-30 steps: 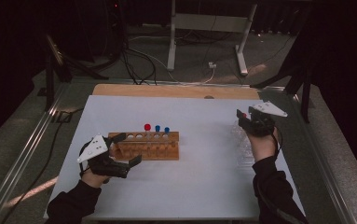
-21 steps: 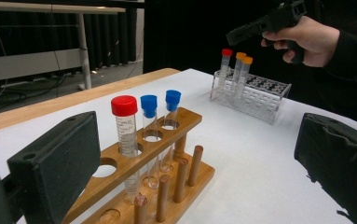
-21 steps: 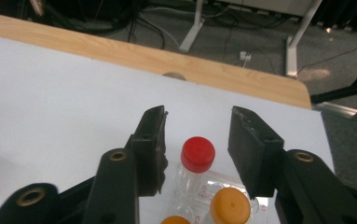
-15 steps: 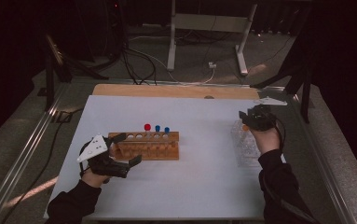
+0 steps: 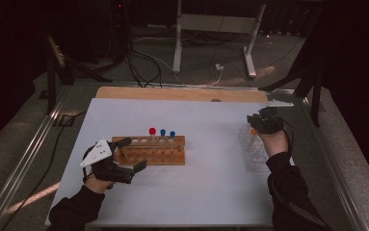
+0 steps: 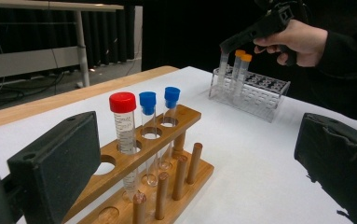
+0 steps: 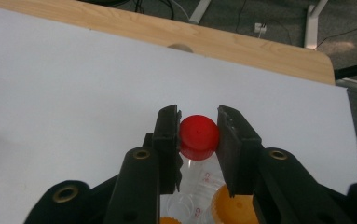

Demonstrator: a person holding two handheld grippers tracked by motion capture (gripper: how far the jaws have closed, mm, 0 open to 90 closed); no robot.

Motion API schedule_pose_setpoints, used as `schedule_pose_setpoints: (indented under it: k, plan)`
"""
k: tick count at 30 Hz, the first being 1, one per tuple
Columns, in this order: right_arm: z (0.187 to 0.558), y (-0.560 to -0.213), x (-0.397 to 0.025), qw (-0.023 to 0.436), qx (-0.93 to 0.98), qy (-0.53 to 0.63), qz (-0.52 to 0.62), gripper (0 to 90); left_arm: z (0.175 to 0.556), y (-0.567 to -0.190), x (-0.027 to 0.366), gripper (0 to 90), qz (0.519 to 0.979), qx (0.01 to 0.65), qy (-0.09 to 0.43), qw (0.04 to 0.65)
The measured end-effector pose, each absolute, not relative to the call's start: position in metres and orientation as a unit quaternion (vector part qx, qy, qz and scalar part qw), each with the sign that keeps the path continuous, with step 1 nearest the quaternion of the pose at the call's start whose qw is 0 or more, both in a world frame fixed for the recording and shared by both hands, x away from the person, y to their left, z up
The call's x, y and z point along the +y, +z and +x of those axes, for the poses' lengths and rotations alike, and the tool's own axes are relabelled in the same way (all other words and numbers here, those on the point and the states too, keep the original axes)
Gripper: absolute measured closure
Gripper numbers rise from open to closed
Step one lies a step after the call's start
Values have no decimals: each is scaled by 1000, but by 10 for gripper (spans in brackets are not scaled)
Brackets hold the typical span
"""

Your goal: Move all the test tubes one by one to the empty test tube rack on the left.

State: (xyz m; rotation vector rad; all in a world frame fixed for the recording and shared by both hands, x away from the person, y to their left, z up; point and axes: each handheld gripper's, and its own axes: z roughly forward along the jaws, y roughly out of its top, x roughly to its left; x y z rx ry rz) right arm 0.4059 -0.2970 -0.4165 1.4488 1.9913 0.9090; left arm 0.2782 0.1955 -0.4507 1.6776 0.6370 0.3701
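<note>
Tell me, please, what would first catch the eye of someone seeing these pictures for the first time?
Probably the red-capped tube clamped between the jaws of the right gripper, held over the clear plastic rack of orange-capped tubes at the table's right edge. Next, the wooden rack at mid-table, with one red-capped and two blue-capped tubes standing in it. The left gripper sits open just in front of that rack.

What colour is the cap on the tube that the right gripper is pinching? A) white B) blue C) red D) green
C: in the right gripper view the right gripper has its two black jaws closed on either side of a tube with a red cap, above the orange-capped tubes below it.
</note>
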Motion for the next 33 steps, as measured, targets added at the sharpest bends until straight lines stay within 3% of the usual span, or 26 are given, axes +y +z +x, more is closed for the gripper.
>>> schedule_pose_setpoints:
  k: [20, 33]
  plan:
    - [387, -370, -294, 285, 737, 372, 486, 702, 277, -445, 191, 13, 730, 262, 155, 611]
    - [363, -361, -268, 252, 774, 396, 425, 701, 275, -436, 184, 13, 740, 263, 130, 605]
